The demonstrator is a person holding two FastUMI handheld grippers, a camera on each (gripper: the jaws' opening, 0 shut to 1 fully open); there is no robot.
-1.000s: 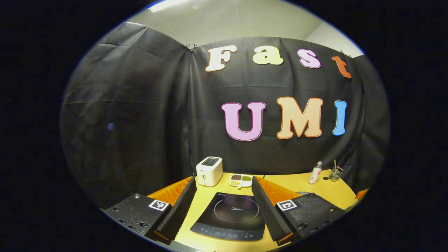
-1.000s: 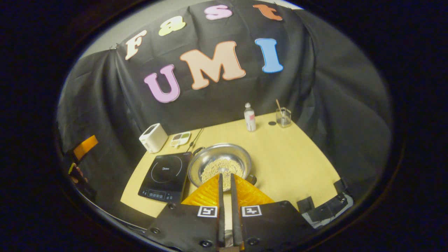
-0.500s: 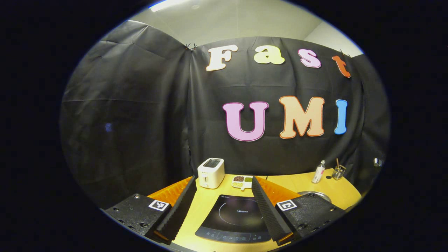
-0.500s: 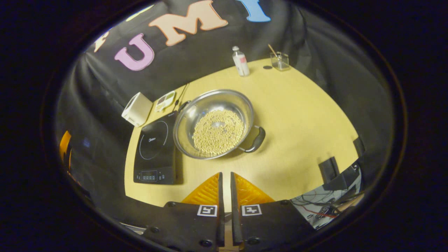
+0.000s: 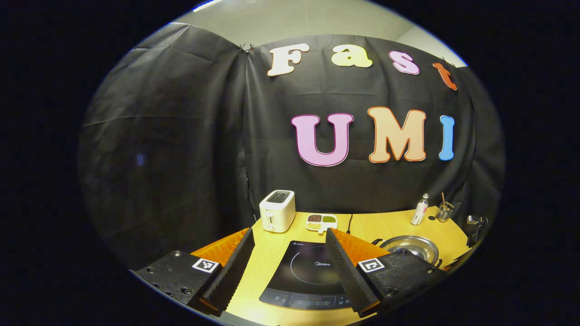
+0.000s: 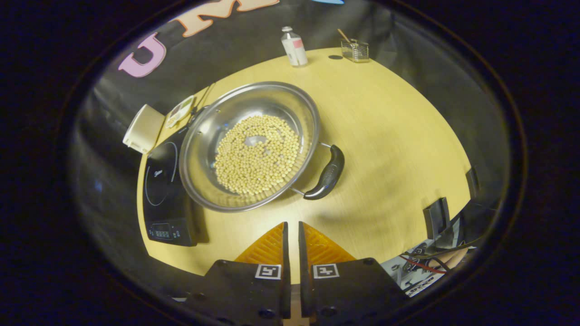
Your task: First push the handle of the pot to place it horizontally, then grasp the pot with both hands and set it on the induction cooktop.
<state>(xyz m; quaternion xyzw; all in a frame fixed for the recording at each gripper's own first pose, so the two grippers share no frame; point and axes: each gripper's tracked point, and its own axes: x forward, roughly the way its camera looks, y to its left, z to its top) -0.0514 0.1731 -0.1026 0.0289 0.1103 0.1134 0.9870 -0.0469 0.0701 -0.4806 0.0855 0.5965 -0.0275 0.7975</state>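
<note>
We are holding the left gripper [image 5: 287,267] with its fingers spread wide and empty, facing the induction cooktop [image 5: 308,278], which lies between them on the table [image 5: 389,224]. To the right of the cooktop we are seeing the stainless pot [image 5: 410,245], partly hidden behind the right-hand finger.

In the right gripper view, the cooktop [image 6: 164,190] lies at the left, with the pot [image 6: 249,145], loaded with soybeans [image 6: 256,154], just beside it and overlapping its right edge. The black pot handle [image 6: 327,173] is projecting from the pot's right side, its long axis running obliquely, up and away from us. We are holding the right gripper [image 6: 291,240] nearly closed on nothing, above the table, with the handle ahead and slightly right. We judge the right gripper the nearer tool for the push.
</note>
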